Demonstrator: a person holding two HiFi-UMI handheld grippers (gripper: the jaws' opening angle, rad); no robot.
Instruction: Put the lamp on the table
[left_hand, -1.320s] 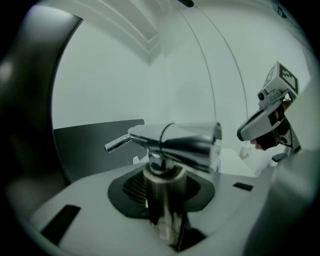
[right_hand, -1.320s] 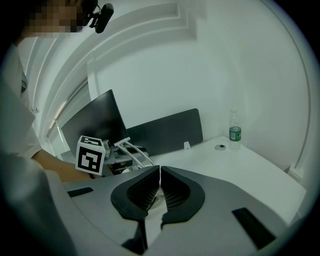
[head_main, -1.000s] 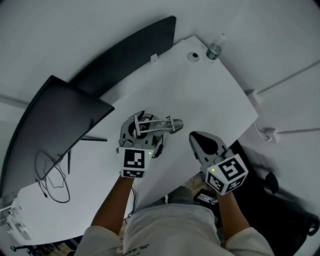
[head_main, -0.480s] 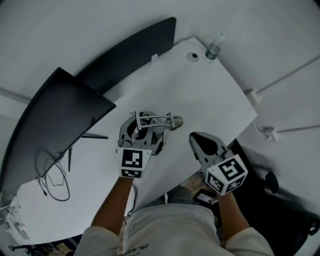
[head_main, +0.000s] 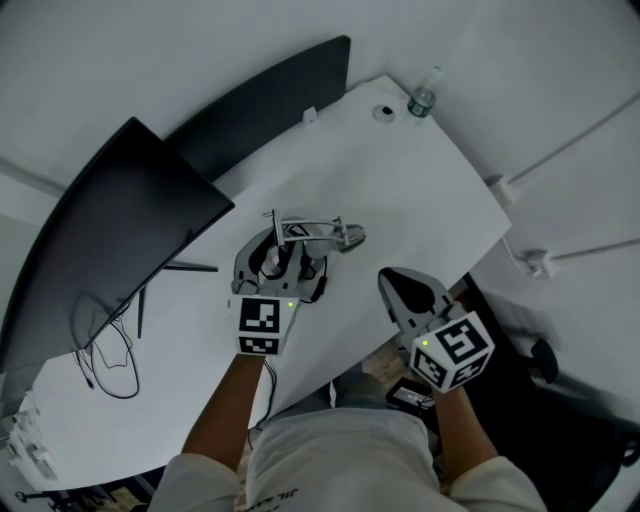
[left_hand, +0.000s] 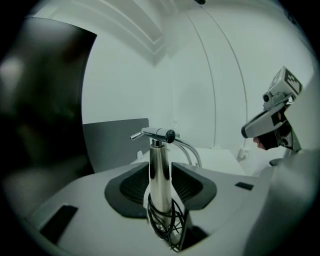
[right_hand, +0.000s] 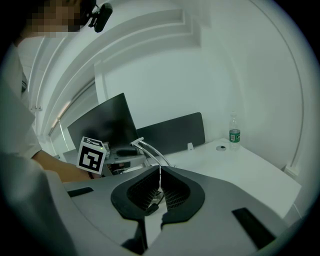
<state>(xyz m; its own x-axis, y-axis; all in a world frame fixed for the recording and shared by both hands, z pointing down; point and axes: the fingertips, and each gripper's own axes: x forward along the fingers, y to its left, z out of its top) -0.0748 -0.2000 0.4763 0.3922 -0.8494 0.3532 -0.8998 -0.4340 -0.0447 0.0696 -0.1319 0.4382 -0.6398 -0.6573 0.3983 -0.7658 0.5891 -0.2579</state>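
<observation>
White desk (head_main: 420, 180), dark monitor (head_main: 120, 230) at its left. The lamp (left_hand: 160, 170) stands upright on the desk, its polished metal post between the 2 jaws of my left hand-held gripper (head_main: 283, 262), which are opening off it. My right hand-held gripper (right_hand: 159, 192) is closed and empty. I judge the post stiff, slick and top-heavy, so I'd grip it low, just above the cord coil (left_hand: 165, 220).

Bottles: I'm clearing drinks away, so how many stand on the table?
1. The bottle stands at the far corner of the table. The monitor may hide others behind it.
</observation>
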